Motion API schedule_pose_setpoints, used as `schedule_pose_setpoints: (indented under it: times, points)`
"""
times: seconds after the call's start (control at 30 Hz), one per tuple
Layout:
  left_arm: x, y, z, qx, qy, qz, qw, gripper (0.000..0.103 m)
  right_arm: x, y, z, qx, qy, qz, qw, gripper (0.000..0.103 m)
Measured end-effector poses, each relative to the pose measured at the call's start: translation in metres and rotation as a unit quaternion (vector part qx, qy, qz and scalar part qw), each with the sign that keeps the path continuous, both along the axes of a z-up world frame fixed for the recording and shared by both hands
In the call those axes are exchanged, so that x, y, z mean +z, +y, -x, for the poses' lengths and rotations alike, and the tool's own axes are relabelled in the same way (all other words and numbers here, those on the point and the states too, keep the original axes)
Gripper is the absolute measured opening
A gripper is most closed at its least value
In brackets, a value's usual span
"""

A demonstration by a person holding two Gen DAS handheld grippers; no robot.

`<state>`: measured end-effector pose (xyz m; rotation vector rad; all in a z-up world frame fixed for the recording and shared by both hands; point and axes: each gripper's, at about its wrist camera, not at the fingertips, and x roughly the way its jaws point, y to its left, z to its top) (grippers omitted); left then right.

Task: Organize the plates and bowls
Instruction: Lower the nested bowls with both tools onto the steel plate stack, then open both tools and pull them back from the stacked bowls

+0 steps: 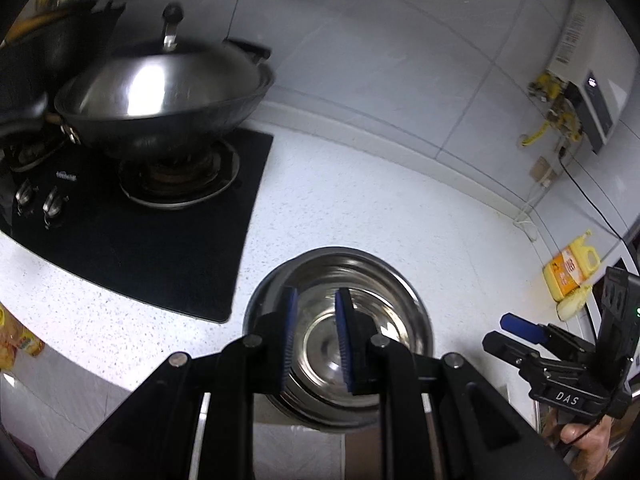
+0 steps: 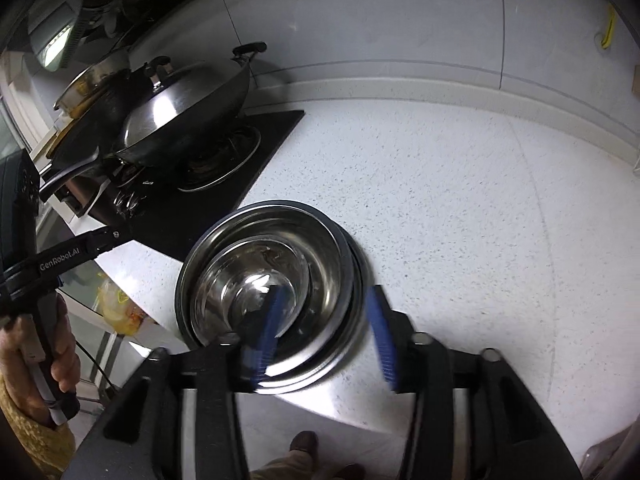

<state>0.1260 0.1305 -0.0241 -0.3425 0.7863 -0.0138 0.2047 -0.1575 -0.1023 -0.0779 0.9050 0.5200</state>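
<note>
Bowls: a nest of steel bowls point(image 2: 272, 288) sits at the front edge of the speckled white counter point(image 2: 460, 200), just right of the black stove point(image 1: 160, 248); a smaller bowl lies inside a wider one, with more rims showing beneath
Left gripper point(image 1: 316, 344): hangs above the bowls, blue pads a narrow gap apart, nothing between them and not touching the steel
Right gripper point(image 2: 324, 336): jaws spread wide, the left pad over the inside of the stack, the right pad outside the rim; the pads do not press on the rim
Wok: a lidded wok point(image 1: 164, 96) rests on the stove's right burner, well apart from the bowls
Yellow bottle point(image 1: 572, 272): stands near the counter's far right end, by the wall
Hand point(image 2: 52, 352): grips the left tool's handle at the lower left of the right wrist view
</note>
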Motion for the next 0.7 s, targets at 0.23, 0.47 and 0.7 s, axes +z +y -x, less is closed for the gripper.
schedule_pose_setpoints:
  times: [0.23, 0.47, 0.7]
  points:
    - [0.036, -0.032, 0.054, -0.011, -0.053, -0.032, 0.998, 0.018, 0.014, -0.035, 0.029, -0.002, -0.033, 0.006, 0.999, 0.078]
    - [0.047, -0.053, 0.081, -0.037, -0.046, -0.044, 0.9973, 0.018, 0.025, -0.078, 0.063, -0.04, -0.066, 0.011, 0.997, 0.102]
    - [0.044, -0.061, 0.098, -0.063, -0.064, -0.065, 0.9939, 0.018, 0.029, -0.116, 0.088, -0.116, -0.069, 0.006, 0.991, 0.102]
